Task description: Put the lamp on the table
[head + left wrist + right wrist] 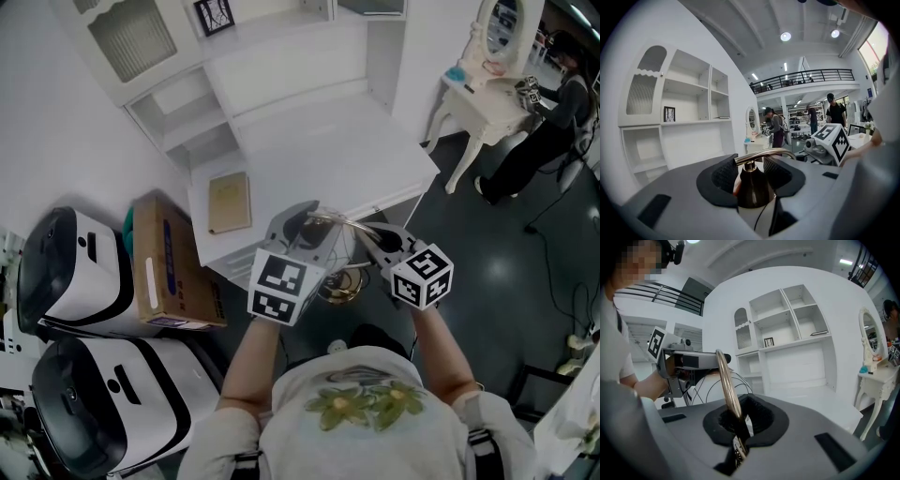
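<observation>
The white table (319, 141) carries a flat tan book (229, 202) near its edge.

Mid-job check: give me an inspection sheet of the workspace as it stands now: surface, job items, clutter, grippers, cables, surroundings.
Surface: white table, mostly bare.
Job's things: lamp, held in both grippers, not yet on the table.
Clutter: tan book on the table's left part; cardboard box beside the table.
Grippers: left gripper shut on the lamp's dark socket; right gripper shut on its brass arm.
Cables: thin black cord hangs from the socket.
Surroundings: shelf unit behind the table; vanity and a person at right; white machines at left.
</observation>
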### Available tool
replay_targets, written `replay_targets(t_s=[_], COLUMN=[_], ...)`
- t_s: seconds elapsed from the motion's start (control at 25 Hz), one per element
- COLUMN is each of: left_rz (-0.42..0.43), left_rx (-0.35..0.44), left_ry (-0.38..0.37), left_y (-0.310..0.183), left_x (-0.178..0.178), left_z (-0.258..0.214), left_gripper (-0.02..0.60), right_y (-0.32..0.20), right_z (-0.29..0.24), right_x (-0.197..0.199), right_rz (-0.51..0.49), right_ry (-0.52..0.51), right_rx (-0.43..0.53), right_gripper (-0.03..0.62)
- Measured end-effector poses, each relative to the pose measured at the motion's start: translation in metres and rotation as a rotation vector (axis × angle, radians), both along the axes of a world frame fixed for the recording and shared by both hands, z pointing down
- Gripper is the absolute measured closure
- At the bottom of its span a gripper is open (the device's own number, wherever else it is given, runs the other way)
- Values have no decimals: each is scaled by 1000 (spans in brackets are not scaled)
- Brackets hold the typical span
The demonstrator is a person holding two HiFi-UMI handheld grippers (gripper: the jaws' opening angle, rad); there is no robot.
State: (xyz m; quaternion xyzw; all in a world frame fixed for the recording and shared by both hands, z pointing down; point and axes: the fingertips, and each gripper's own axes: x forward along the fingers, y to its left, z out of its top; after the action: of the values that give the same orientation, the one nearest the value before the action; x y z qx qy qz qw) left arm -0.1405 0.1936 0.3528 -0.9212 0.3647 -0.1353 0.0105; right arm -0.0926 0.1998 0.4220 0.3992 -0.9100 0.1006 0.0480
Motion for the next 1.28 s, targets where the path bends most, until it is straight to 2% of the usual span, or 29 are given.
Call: replay_targets(t_s=[0.64, 1.28], left_rz=[10, -7], left_rx=[-43, -23], left_ry=[-8, -7], left_y=[-30, -113], left_x=[6, 27], left_z=[20, 3], left_gripper=[391, 391], right_y=[-26, -113], right_z=[19, 3], right_x=[6, 26], right_rz=[9, -28], right_ry=[-3, 11], right_rx=[-36, -13], right_gripper=[565, 565])
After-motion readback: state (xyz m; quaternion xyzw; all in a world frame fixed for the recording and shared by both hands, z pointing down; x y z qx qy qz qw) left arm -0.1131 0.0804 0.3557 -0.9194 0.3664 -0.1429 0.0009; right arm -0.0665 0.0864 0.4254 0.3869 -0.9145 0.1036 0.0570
